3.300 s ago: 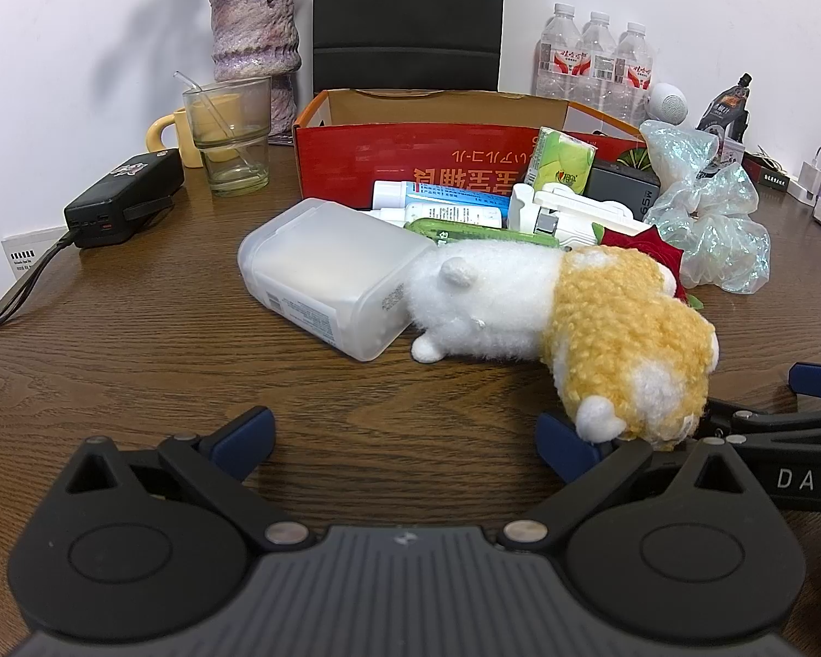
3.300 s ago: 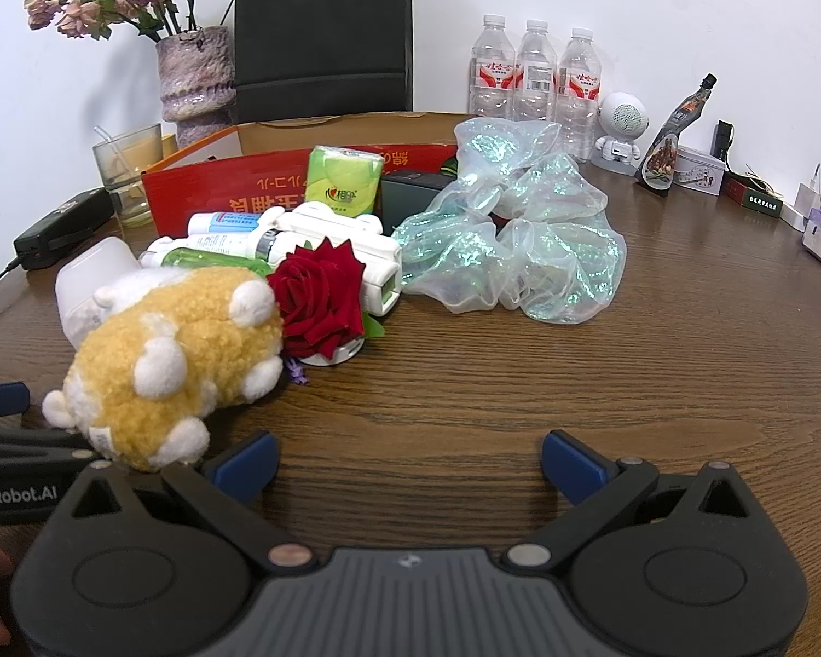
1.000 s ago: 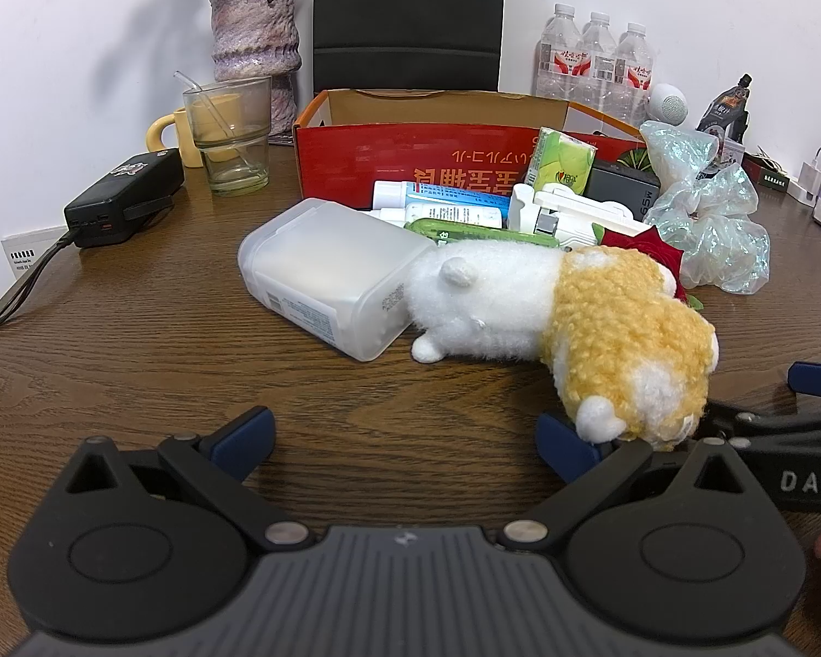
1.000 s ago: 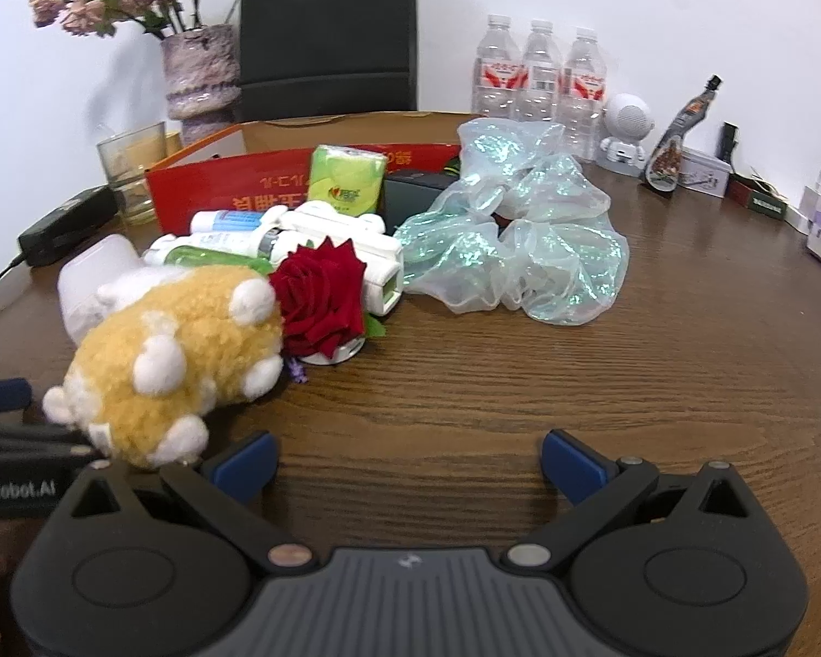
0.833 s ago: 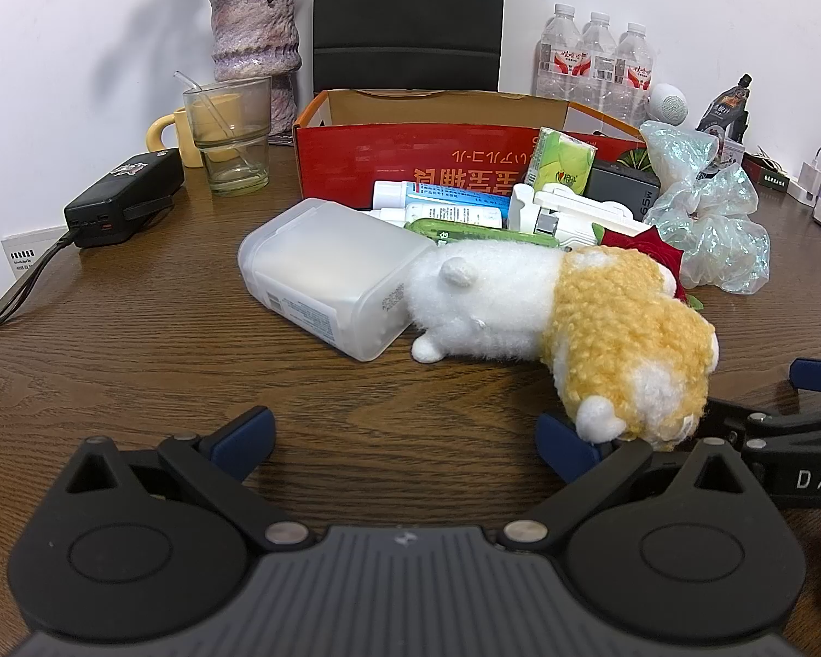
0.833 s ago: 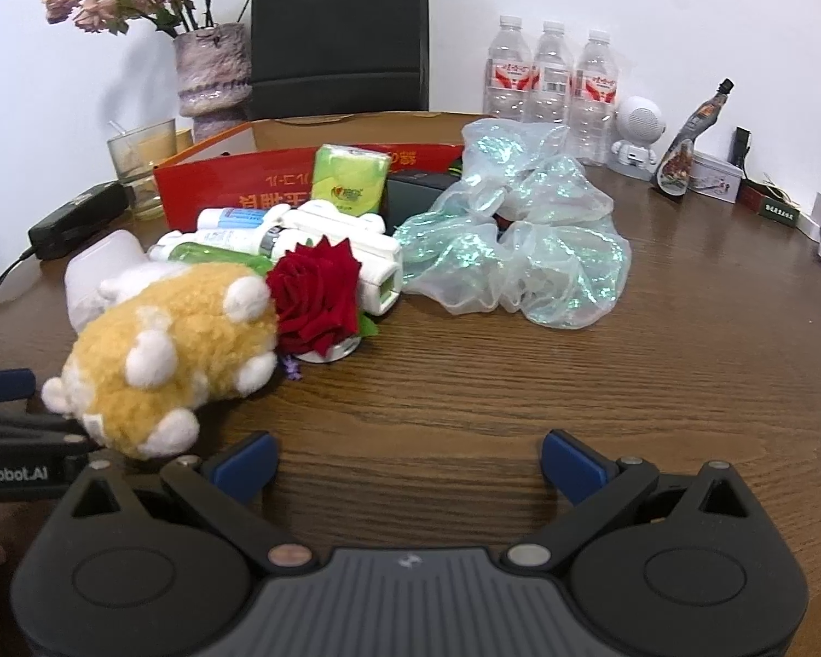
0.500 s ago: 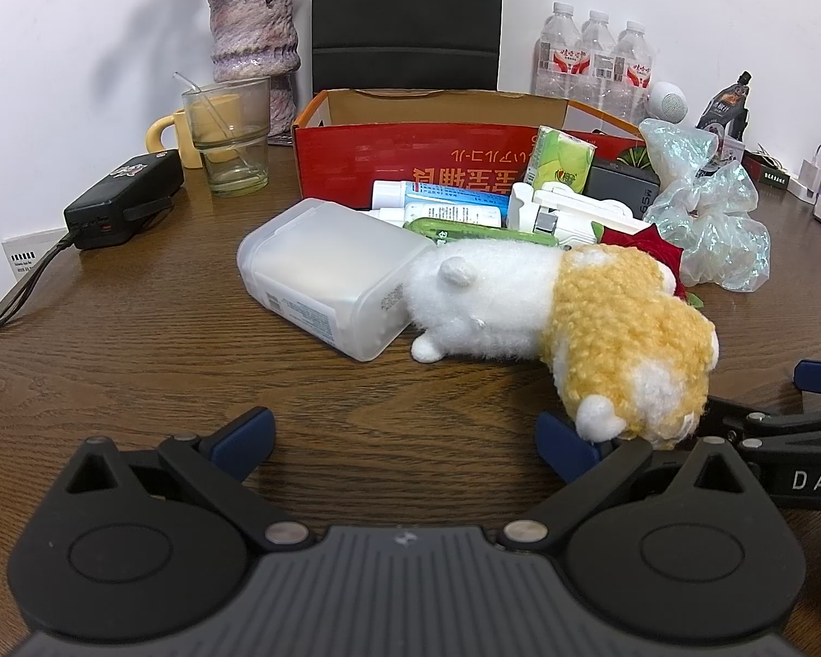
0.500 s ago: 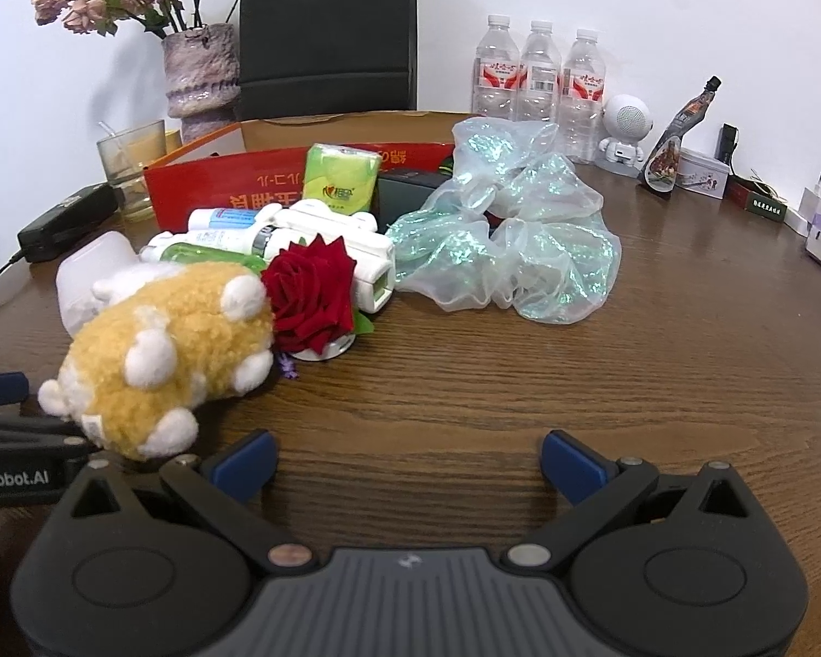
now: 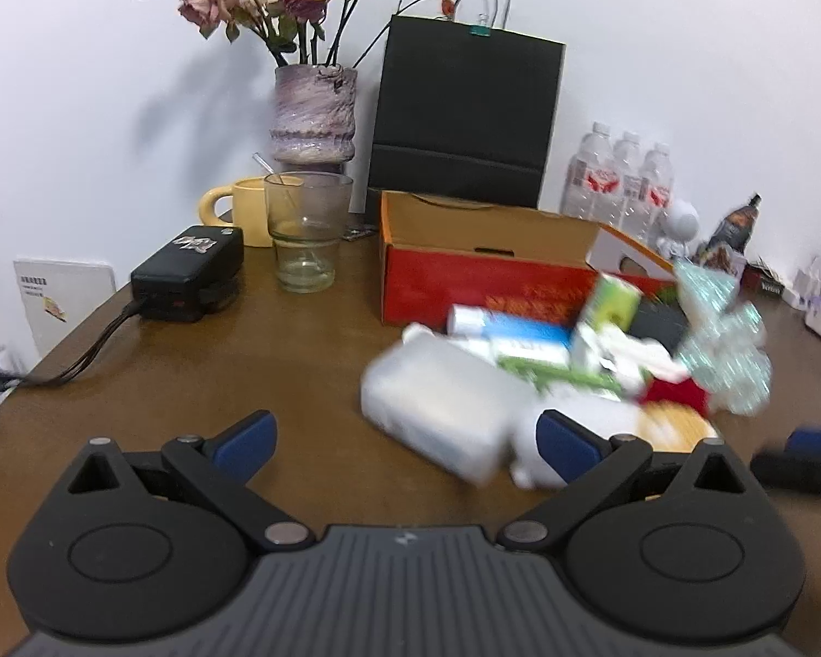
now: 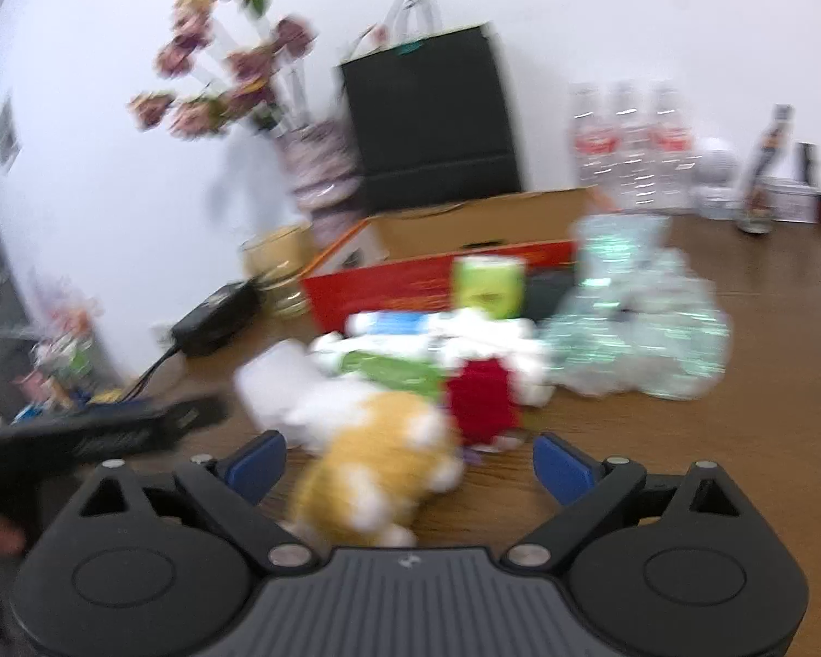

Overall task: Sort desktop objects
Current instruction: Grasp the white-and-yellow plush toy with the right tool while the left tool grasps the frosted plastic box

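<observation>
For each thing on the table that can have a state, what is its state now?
Red cardboard box: open on top.
Drinking glass: upright, almost empty.
Plush toy: lying between the right gripper's jaws, not pressed.
Frosted plastic container: lying on its side.
Left gripper: open, nothing between its jaws.
Right gripper: jaws closing, wide apart.

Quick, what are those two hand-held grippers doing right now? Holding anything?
Left hand-held gripper: open, holding nothing.
Right hand-held gripper: open, jaws closing a little; the plush toy lies between them, not gripped.
</observation>
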`<state>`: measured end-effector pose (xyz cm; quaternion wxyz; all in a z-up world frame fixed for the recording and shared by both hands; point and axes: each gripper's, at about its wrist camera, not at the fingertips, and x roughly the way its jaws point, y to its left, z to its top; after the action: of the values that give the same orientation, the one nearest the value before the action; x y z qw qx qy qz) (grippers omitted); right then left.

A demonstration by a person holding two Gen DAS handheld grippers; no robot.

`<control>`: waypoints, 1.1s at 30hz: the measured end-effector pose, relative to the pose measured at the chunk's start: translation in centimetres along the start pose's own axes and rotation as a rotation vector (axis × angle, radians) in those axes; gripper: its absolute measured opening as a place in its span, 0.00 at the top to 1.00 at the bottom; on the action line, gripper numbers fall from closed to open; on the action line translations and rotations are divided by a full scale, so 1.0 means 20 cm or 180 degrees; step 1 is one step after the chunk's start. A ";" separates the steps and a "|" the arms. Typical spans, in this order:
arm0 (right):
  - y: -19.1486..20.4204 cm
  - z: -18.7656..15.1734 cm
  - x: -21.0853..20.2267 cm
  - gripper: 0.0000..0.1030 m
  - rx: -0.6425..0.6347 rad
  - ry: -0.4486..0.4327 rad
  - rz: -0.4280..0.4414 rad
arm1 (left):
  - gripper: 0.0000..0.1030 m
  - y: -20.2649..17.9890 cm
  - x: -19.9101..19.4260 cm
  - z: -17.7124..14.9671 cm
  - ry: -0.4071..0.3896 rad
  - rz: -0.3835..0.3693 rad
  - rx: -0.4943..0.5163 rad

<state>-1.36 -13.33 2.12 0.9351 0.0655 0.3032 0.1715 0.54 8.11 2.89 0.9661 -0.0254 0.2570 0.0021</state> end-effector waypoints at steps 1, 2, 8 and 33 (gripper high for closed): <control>0.03 0.00 0.07 0.09 -0.0009 0.0103 -0.0070 | 0.00 -0.01 0.04 0.02 0.0000 0.0090 0.0138; 0.06 0.00 0.14 0.25 -0.0018 0.0207 -0.0141 | 0.00 -0.03 0.06 0.02 -0.0016 0.0161 0.0267; 0.04 -0.05 0.04 0.58 -0.0186 0.0301 -0.0048 | 0.00 -0.11 0.15 0.01 0.0001 -0.0052 0.0714; -0.21 -0.18 -0.19 0.50 -0.0178 0.0284 -0.0263 | 0.06 -0.14 -0.06 -0.18 0.0168 0.0179 0.0479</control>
<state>-5.26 -18.59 0.35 0.9284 0.0191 0.3422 0.1440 -2.21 5.21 0.52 0.9577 0.0545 0.2824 0.0092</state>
